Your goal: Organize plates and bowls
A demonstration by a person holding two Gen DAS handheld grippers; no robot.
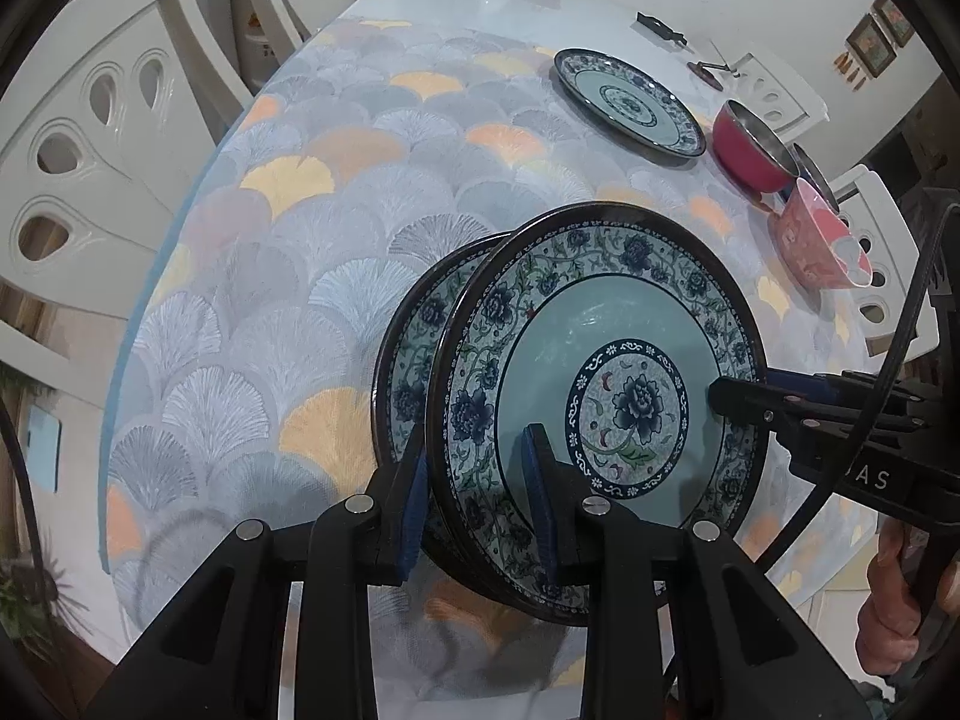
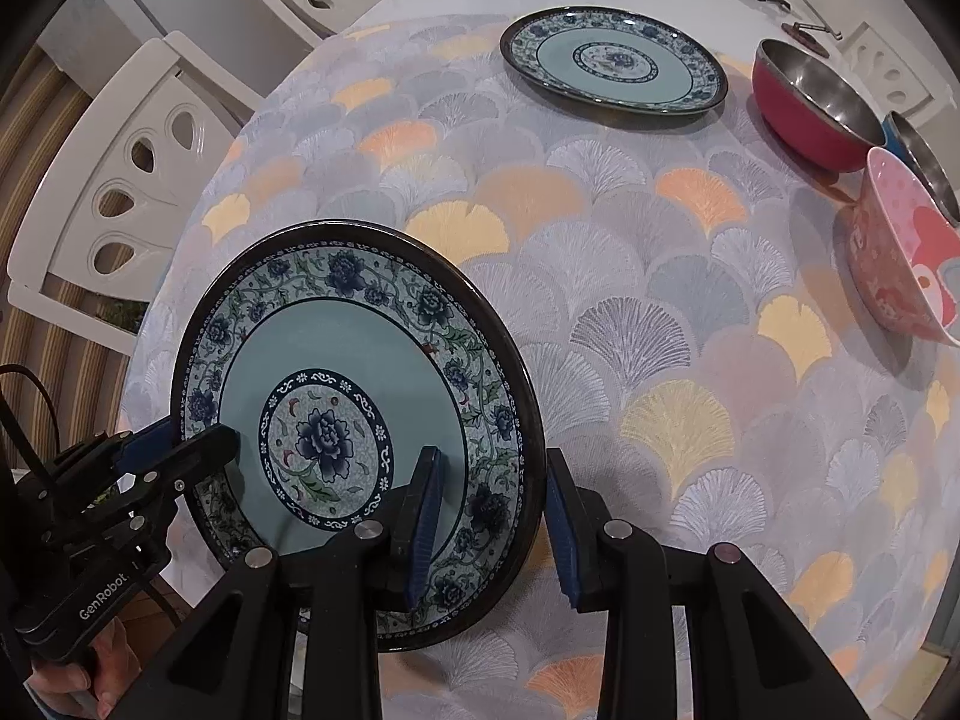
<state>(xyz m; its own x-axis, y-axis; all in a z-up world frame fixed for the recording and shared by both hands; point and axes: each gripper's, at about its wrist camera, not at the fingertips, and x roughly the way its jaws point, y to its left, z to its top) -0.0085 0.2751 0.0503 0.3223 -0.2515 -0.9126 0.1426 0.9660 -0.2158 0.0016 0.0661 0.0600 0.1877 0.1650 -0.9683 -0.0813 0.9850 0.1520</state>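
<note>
1. The left gripper (image 1: 480,498) is clamped on two stacked blue floral plates, tilted up on edge above the worktop (image 1: 312,192); its blue pads press the back of the rear plate (image 1: 414,324) and the face of the front plate (image 1: 600,372).
2. The right gripper (image 2: 495,516) straddles the front plate's rim with its fingers spread; the left pad lies against the plate face, while the right pad stands apart from the rim.
3. A third floral plate (image 2: 612,57) lies flat at the far side of the scallop-patterned tablecloth (image 2: 600,276).
4. To its right stand a red metal-lined bowl (image 2: 810,105), a blue metal-lined bowl (image 2: 921,156) just beside it, and a pink patterned bowl (image 2: 900,264) nearer.
5. White chairs (image 1: 102,138) stand around the worktop.
</note>
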